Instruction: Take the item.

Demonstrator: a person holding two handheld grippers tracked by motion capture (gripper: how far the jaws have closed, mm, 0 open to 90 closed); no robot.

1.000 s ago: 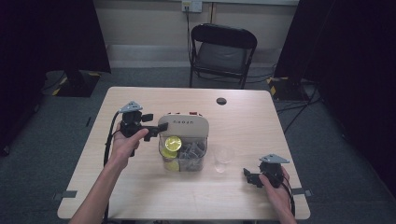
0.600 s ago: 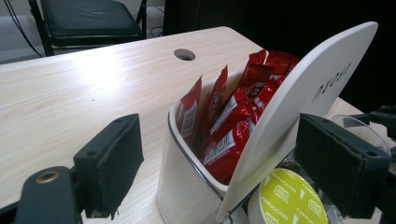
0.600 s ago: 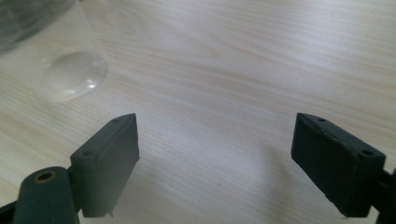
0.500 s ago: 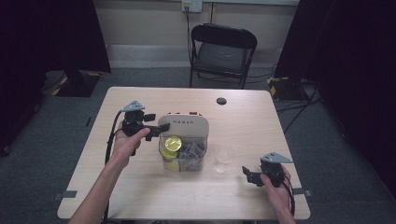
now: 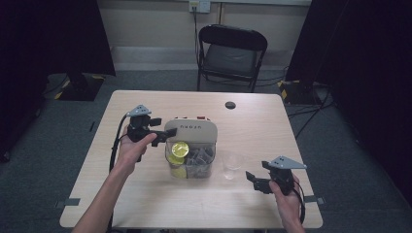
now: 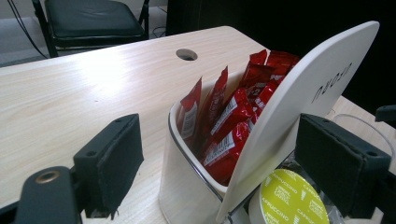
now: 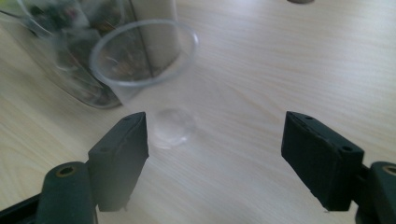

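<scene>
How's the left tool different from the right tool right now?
The left tool sits at the white-lidded container, its jaws spread either side of the tilted lid and the compartment of red packets; the right tool is out over bare table, with the clear plastic cup ahead of it, untouched. The left is farther up the table; the right is near the front edge. Both are open and hold nothing.

My left hand [image 5: 130, 148] grips left gripper [image 5: 164, 135] mid-table, forearm reaching in from bottom left, jaws spread wide, pointing right. My right hand [image 5: 285, 196] holds right gripper [image 5: 252, 180] low near front right edge, jaws parted wide, pointing left.
</scene>
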